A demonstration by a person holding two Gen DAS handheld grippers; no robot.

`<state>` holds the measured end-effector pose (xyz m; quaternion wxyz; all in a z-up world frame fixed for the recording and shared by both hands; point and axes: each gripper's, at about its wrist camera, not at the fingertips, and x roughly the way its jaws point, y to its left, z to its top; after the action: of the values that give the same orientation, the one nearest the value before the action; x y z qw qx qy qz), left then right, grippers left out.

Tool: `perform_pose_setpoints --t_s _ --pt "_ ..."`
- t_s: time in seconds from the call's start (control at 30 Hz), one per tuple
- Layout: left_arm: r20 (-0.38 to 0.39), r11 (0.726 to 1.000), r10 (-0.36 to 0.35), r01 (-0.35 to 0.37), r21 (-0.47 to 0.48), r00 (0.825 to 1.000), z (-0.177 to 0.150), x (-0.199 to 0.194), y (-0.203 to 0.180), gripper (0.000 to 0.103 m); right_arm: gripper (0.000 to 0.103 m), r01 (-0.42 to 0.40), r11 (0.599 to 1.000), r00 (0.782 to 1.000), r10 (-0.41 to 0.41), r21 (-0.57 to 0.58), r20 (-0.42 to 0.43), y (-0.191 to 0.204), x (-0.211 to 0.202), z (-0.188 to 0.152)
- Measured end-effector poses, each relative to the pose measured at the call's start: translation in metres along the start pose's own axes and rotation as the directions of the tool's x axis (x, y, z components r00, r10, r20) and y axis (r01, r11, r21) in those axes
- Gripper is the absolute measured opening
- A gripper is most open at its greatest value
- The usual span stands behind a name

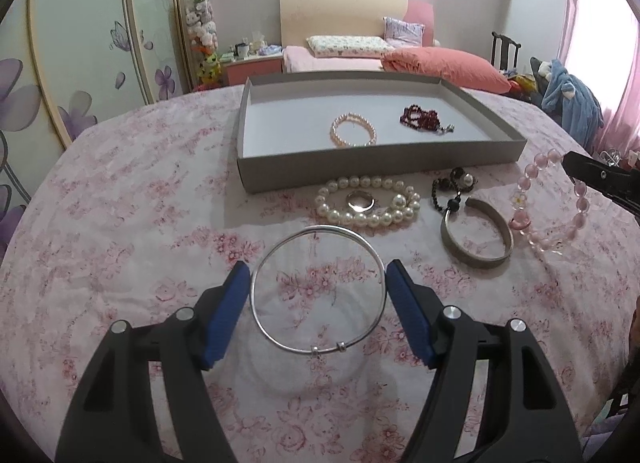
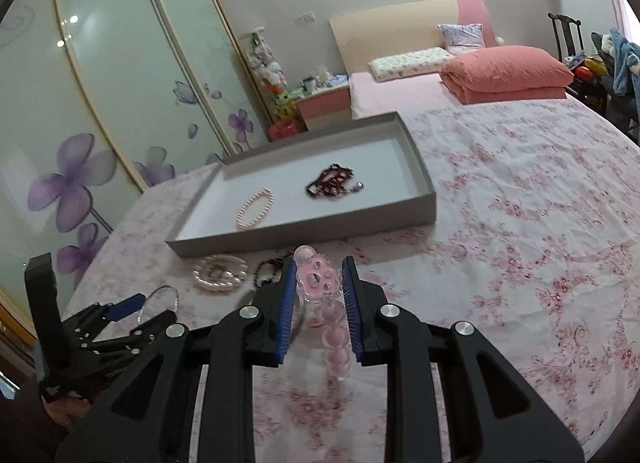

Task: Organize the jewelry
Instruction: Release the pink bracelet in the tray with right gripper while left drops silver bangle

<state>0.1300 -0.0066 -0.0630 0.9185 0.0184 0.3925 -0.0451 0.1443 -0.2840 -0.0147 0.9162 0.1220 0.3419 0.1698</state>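
Note:
My left gripper point(image 1: 318, 275) is shut on a thin silver bangle point(image 1: 318, 349) and holds it above the floral sheet; it also shows in the right wrist view point(image 2: 160, 305). My right gripper point(image 2: 319, 269) is shut on a pink glass-bead bracelet point(image 2: 320, 283), which hangs in the left wrist view point(image 1: 576, 219). A grey tray point(image 1: 360, 167) holds a small pink pearl bracelet point(image 1: 353, 130) and a dark red bead string point(image 1: 424, 117). In front of it lie a white pearl bracelet point(image 1: 368, 203), a silver ring point(image 1: 361, 200), a black bead piece point(image 1: 456, 187) and a metal cuff point(image 1: 476, 231).
Everything rests on a bed with a pink floral sheet point(image 1: 120, 223). Pillows and an orange quilt point(image 1: 440, 63) lie at the head. A wardrobe with purple flowers point(image 2: 100, 103) stands at the left. A chair with clothes point(image 1: 568, 99) stands at the right.

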Motion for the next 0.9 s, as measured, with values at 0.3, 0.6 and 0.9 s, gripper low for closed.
perform_pose_setpoints --t_s 0.3,0.6,0.9 --pt "0.102 1.0 0.024 -0.023 -0.006 0.995 0.0 -0.021 -0.003 0.068 0.024 -0.02 1.0 0.999 0.02 0.001 0.046 0.011 -0.007 -0.002" --pt "0.215 0.998 0.058 -0.064 0.018 0.975 0.002 -0.044 -0.01 0.068 0.024 -0.012 1.0 0.995 0.013 -0.02 0.097 0.019 -0.016 -0.002" --pt "0.274 0.997 0.07 -0.079 0.021 0.959 0.004 -0.055 -0.014 0.068 0.024 0.004 0.999 0.988 0.001 -0.036 0.152 0.024 -0.026 0.0"
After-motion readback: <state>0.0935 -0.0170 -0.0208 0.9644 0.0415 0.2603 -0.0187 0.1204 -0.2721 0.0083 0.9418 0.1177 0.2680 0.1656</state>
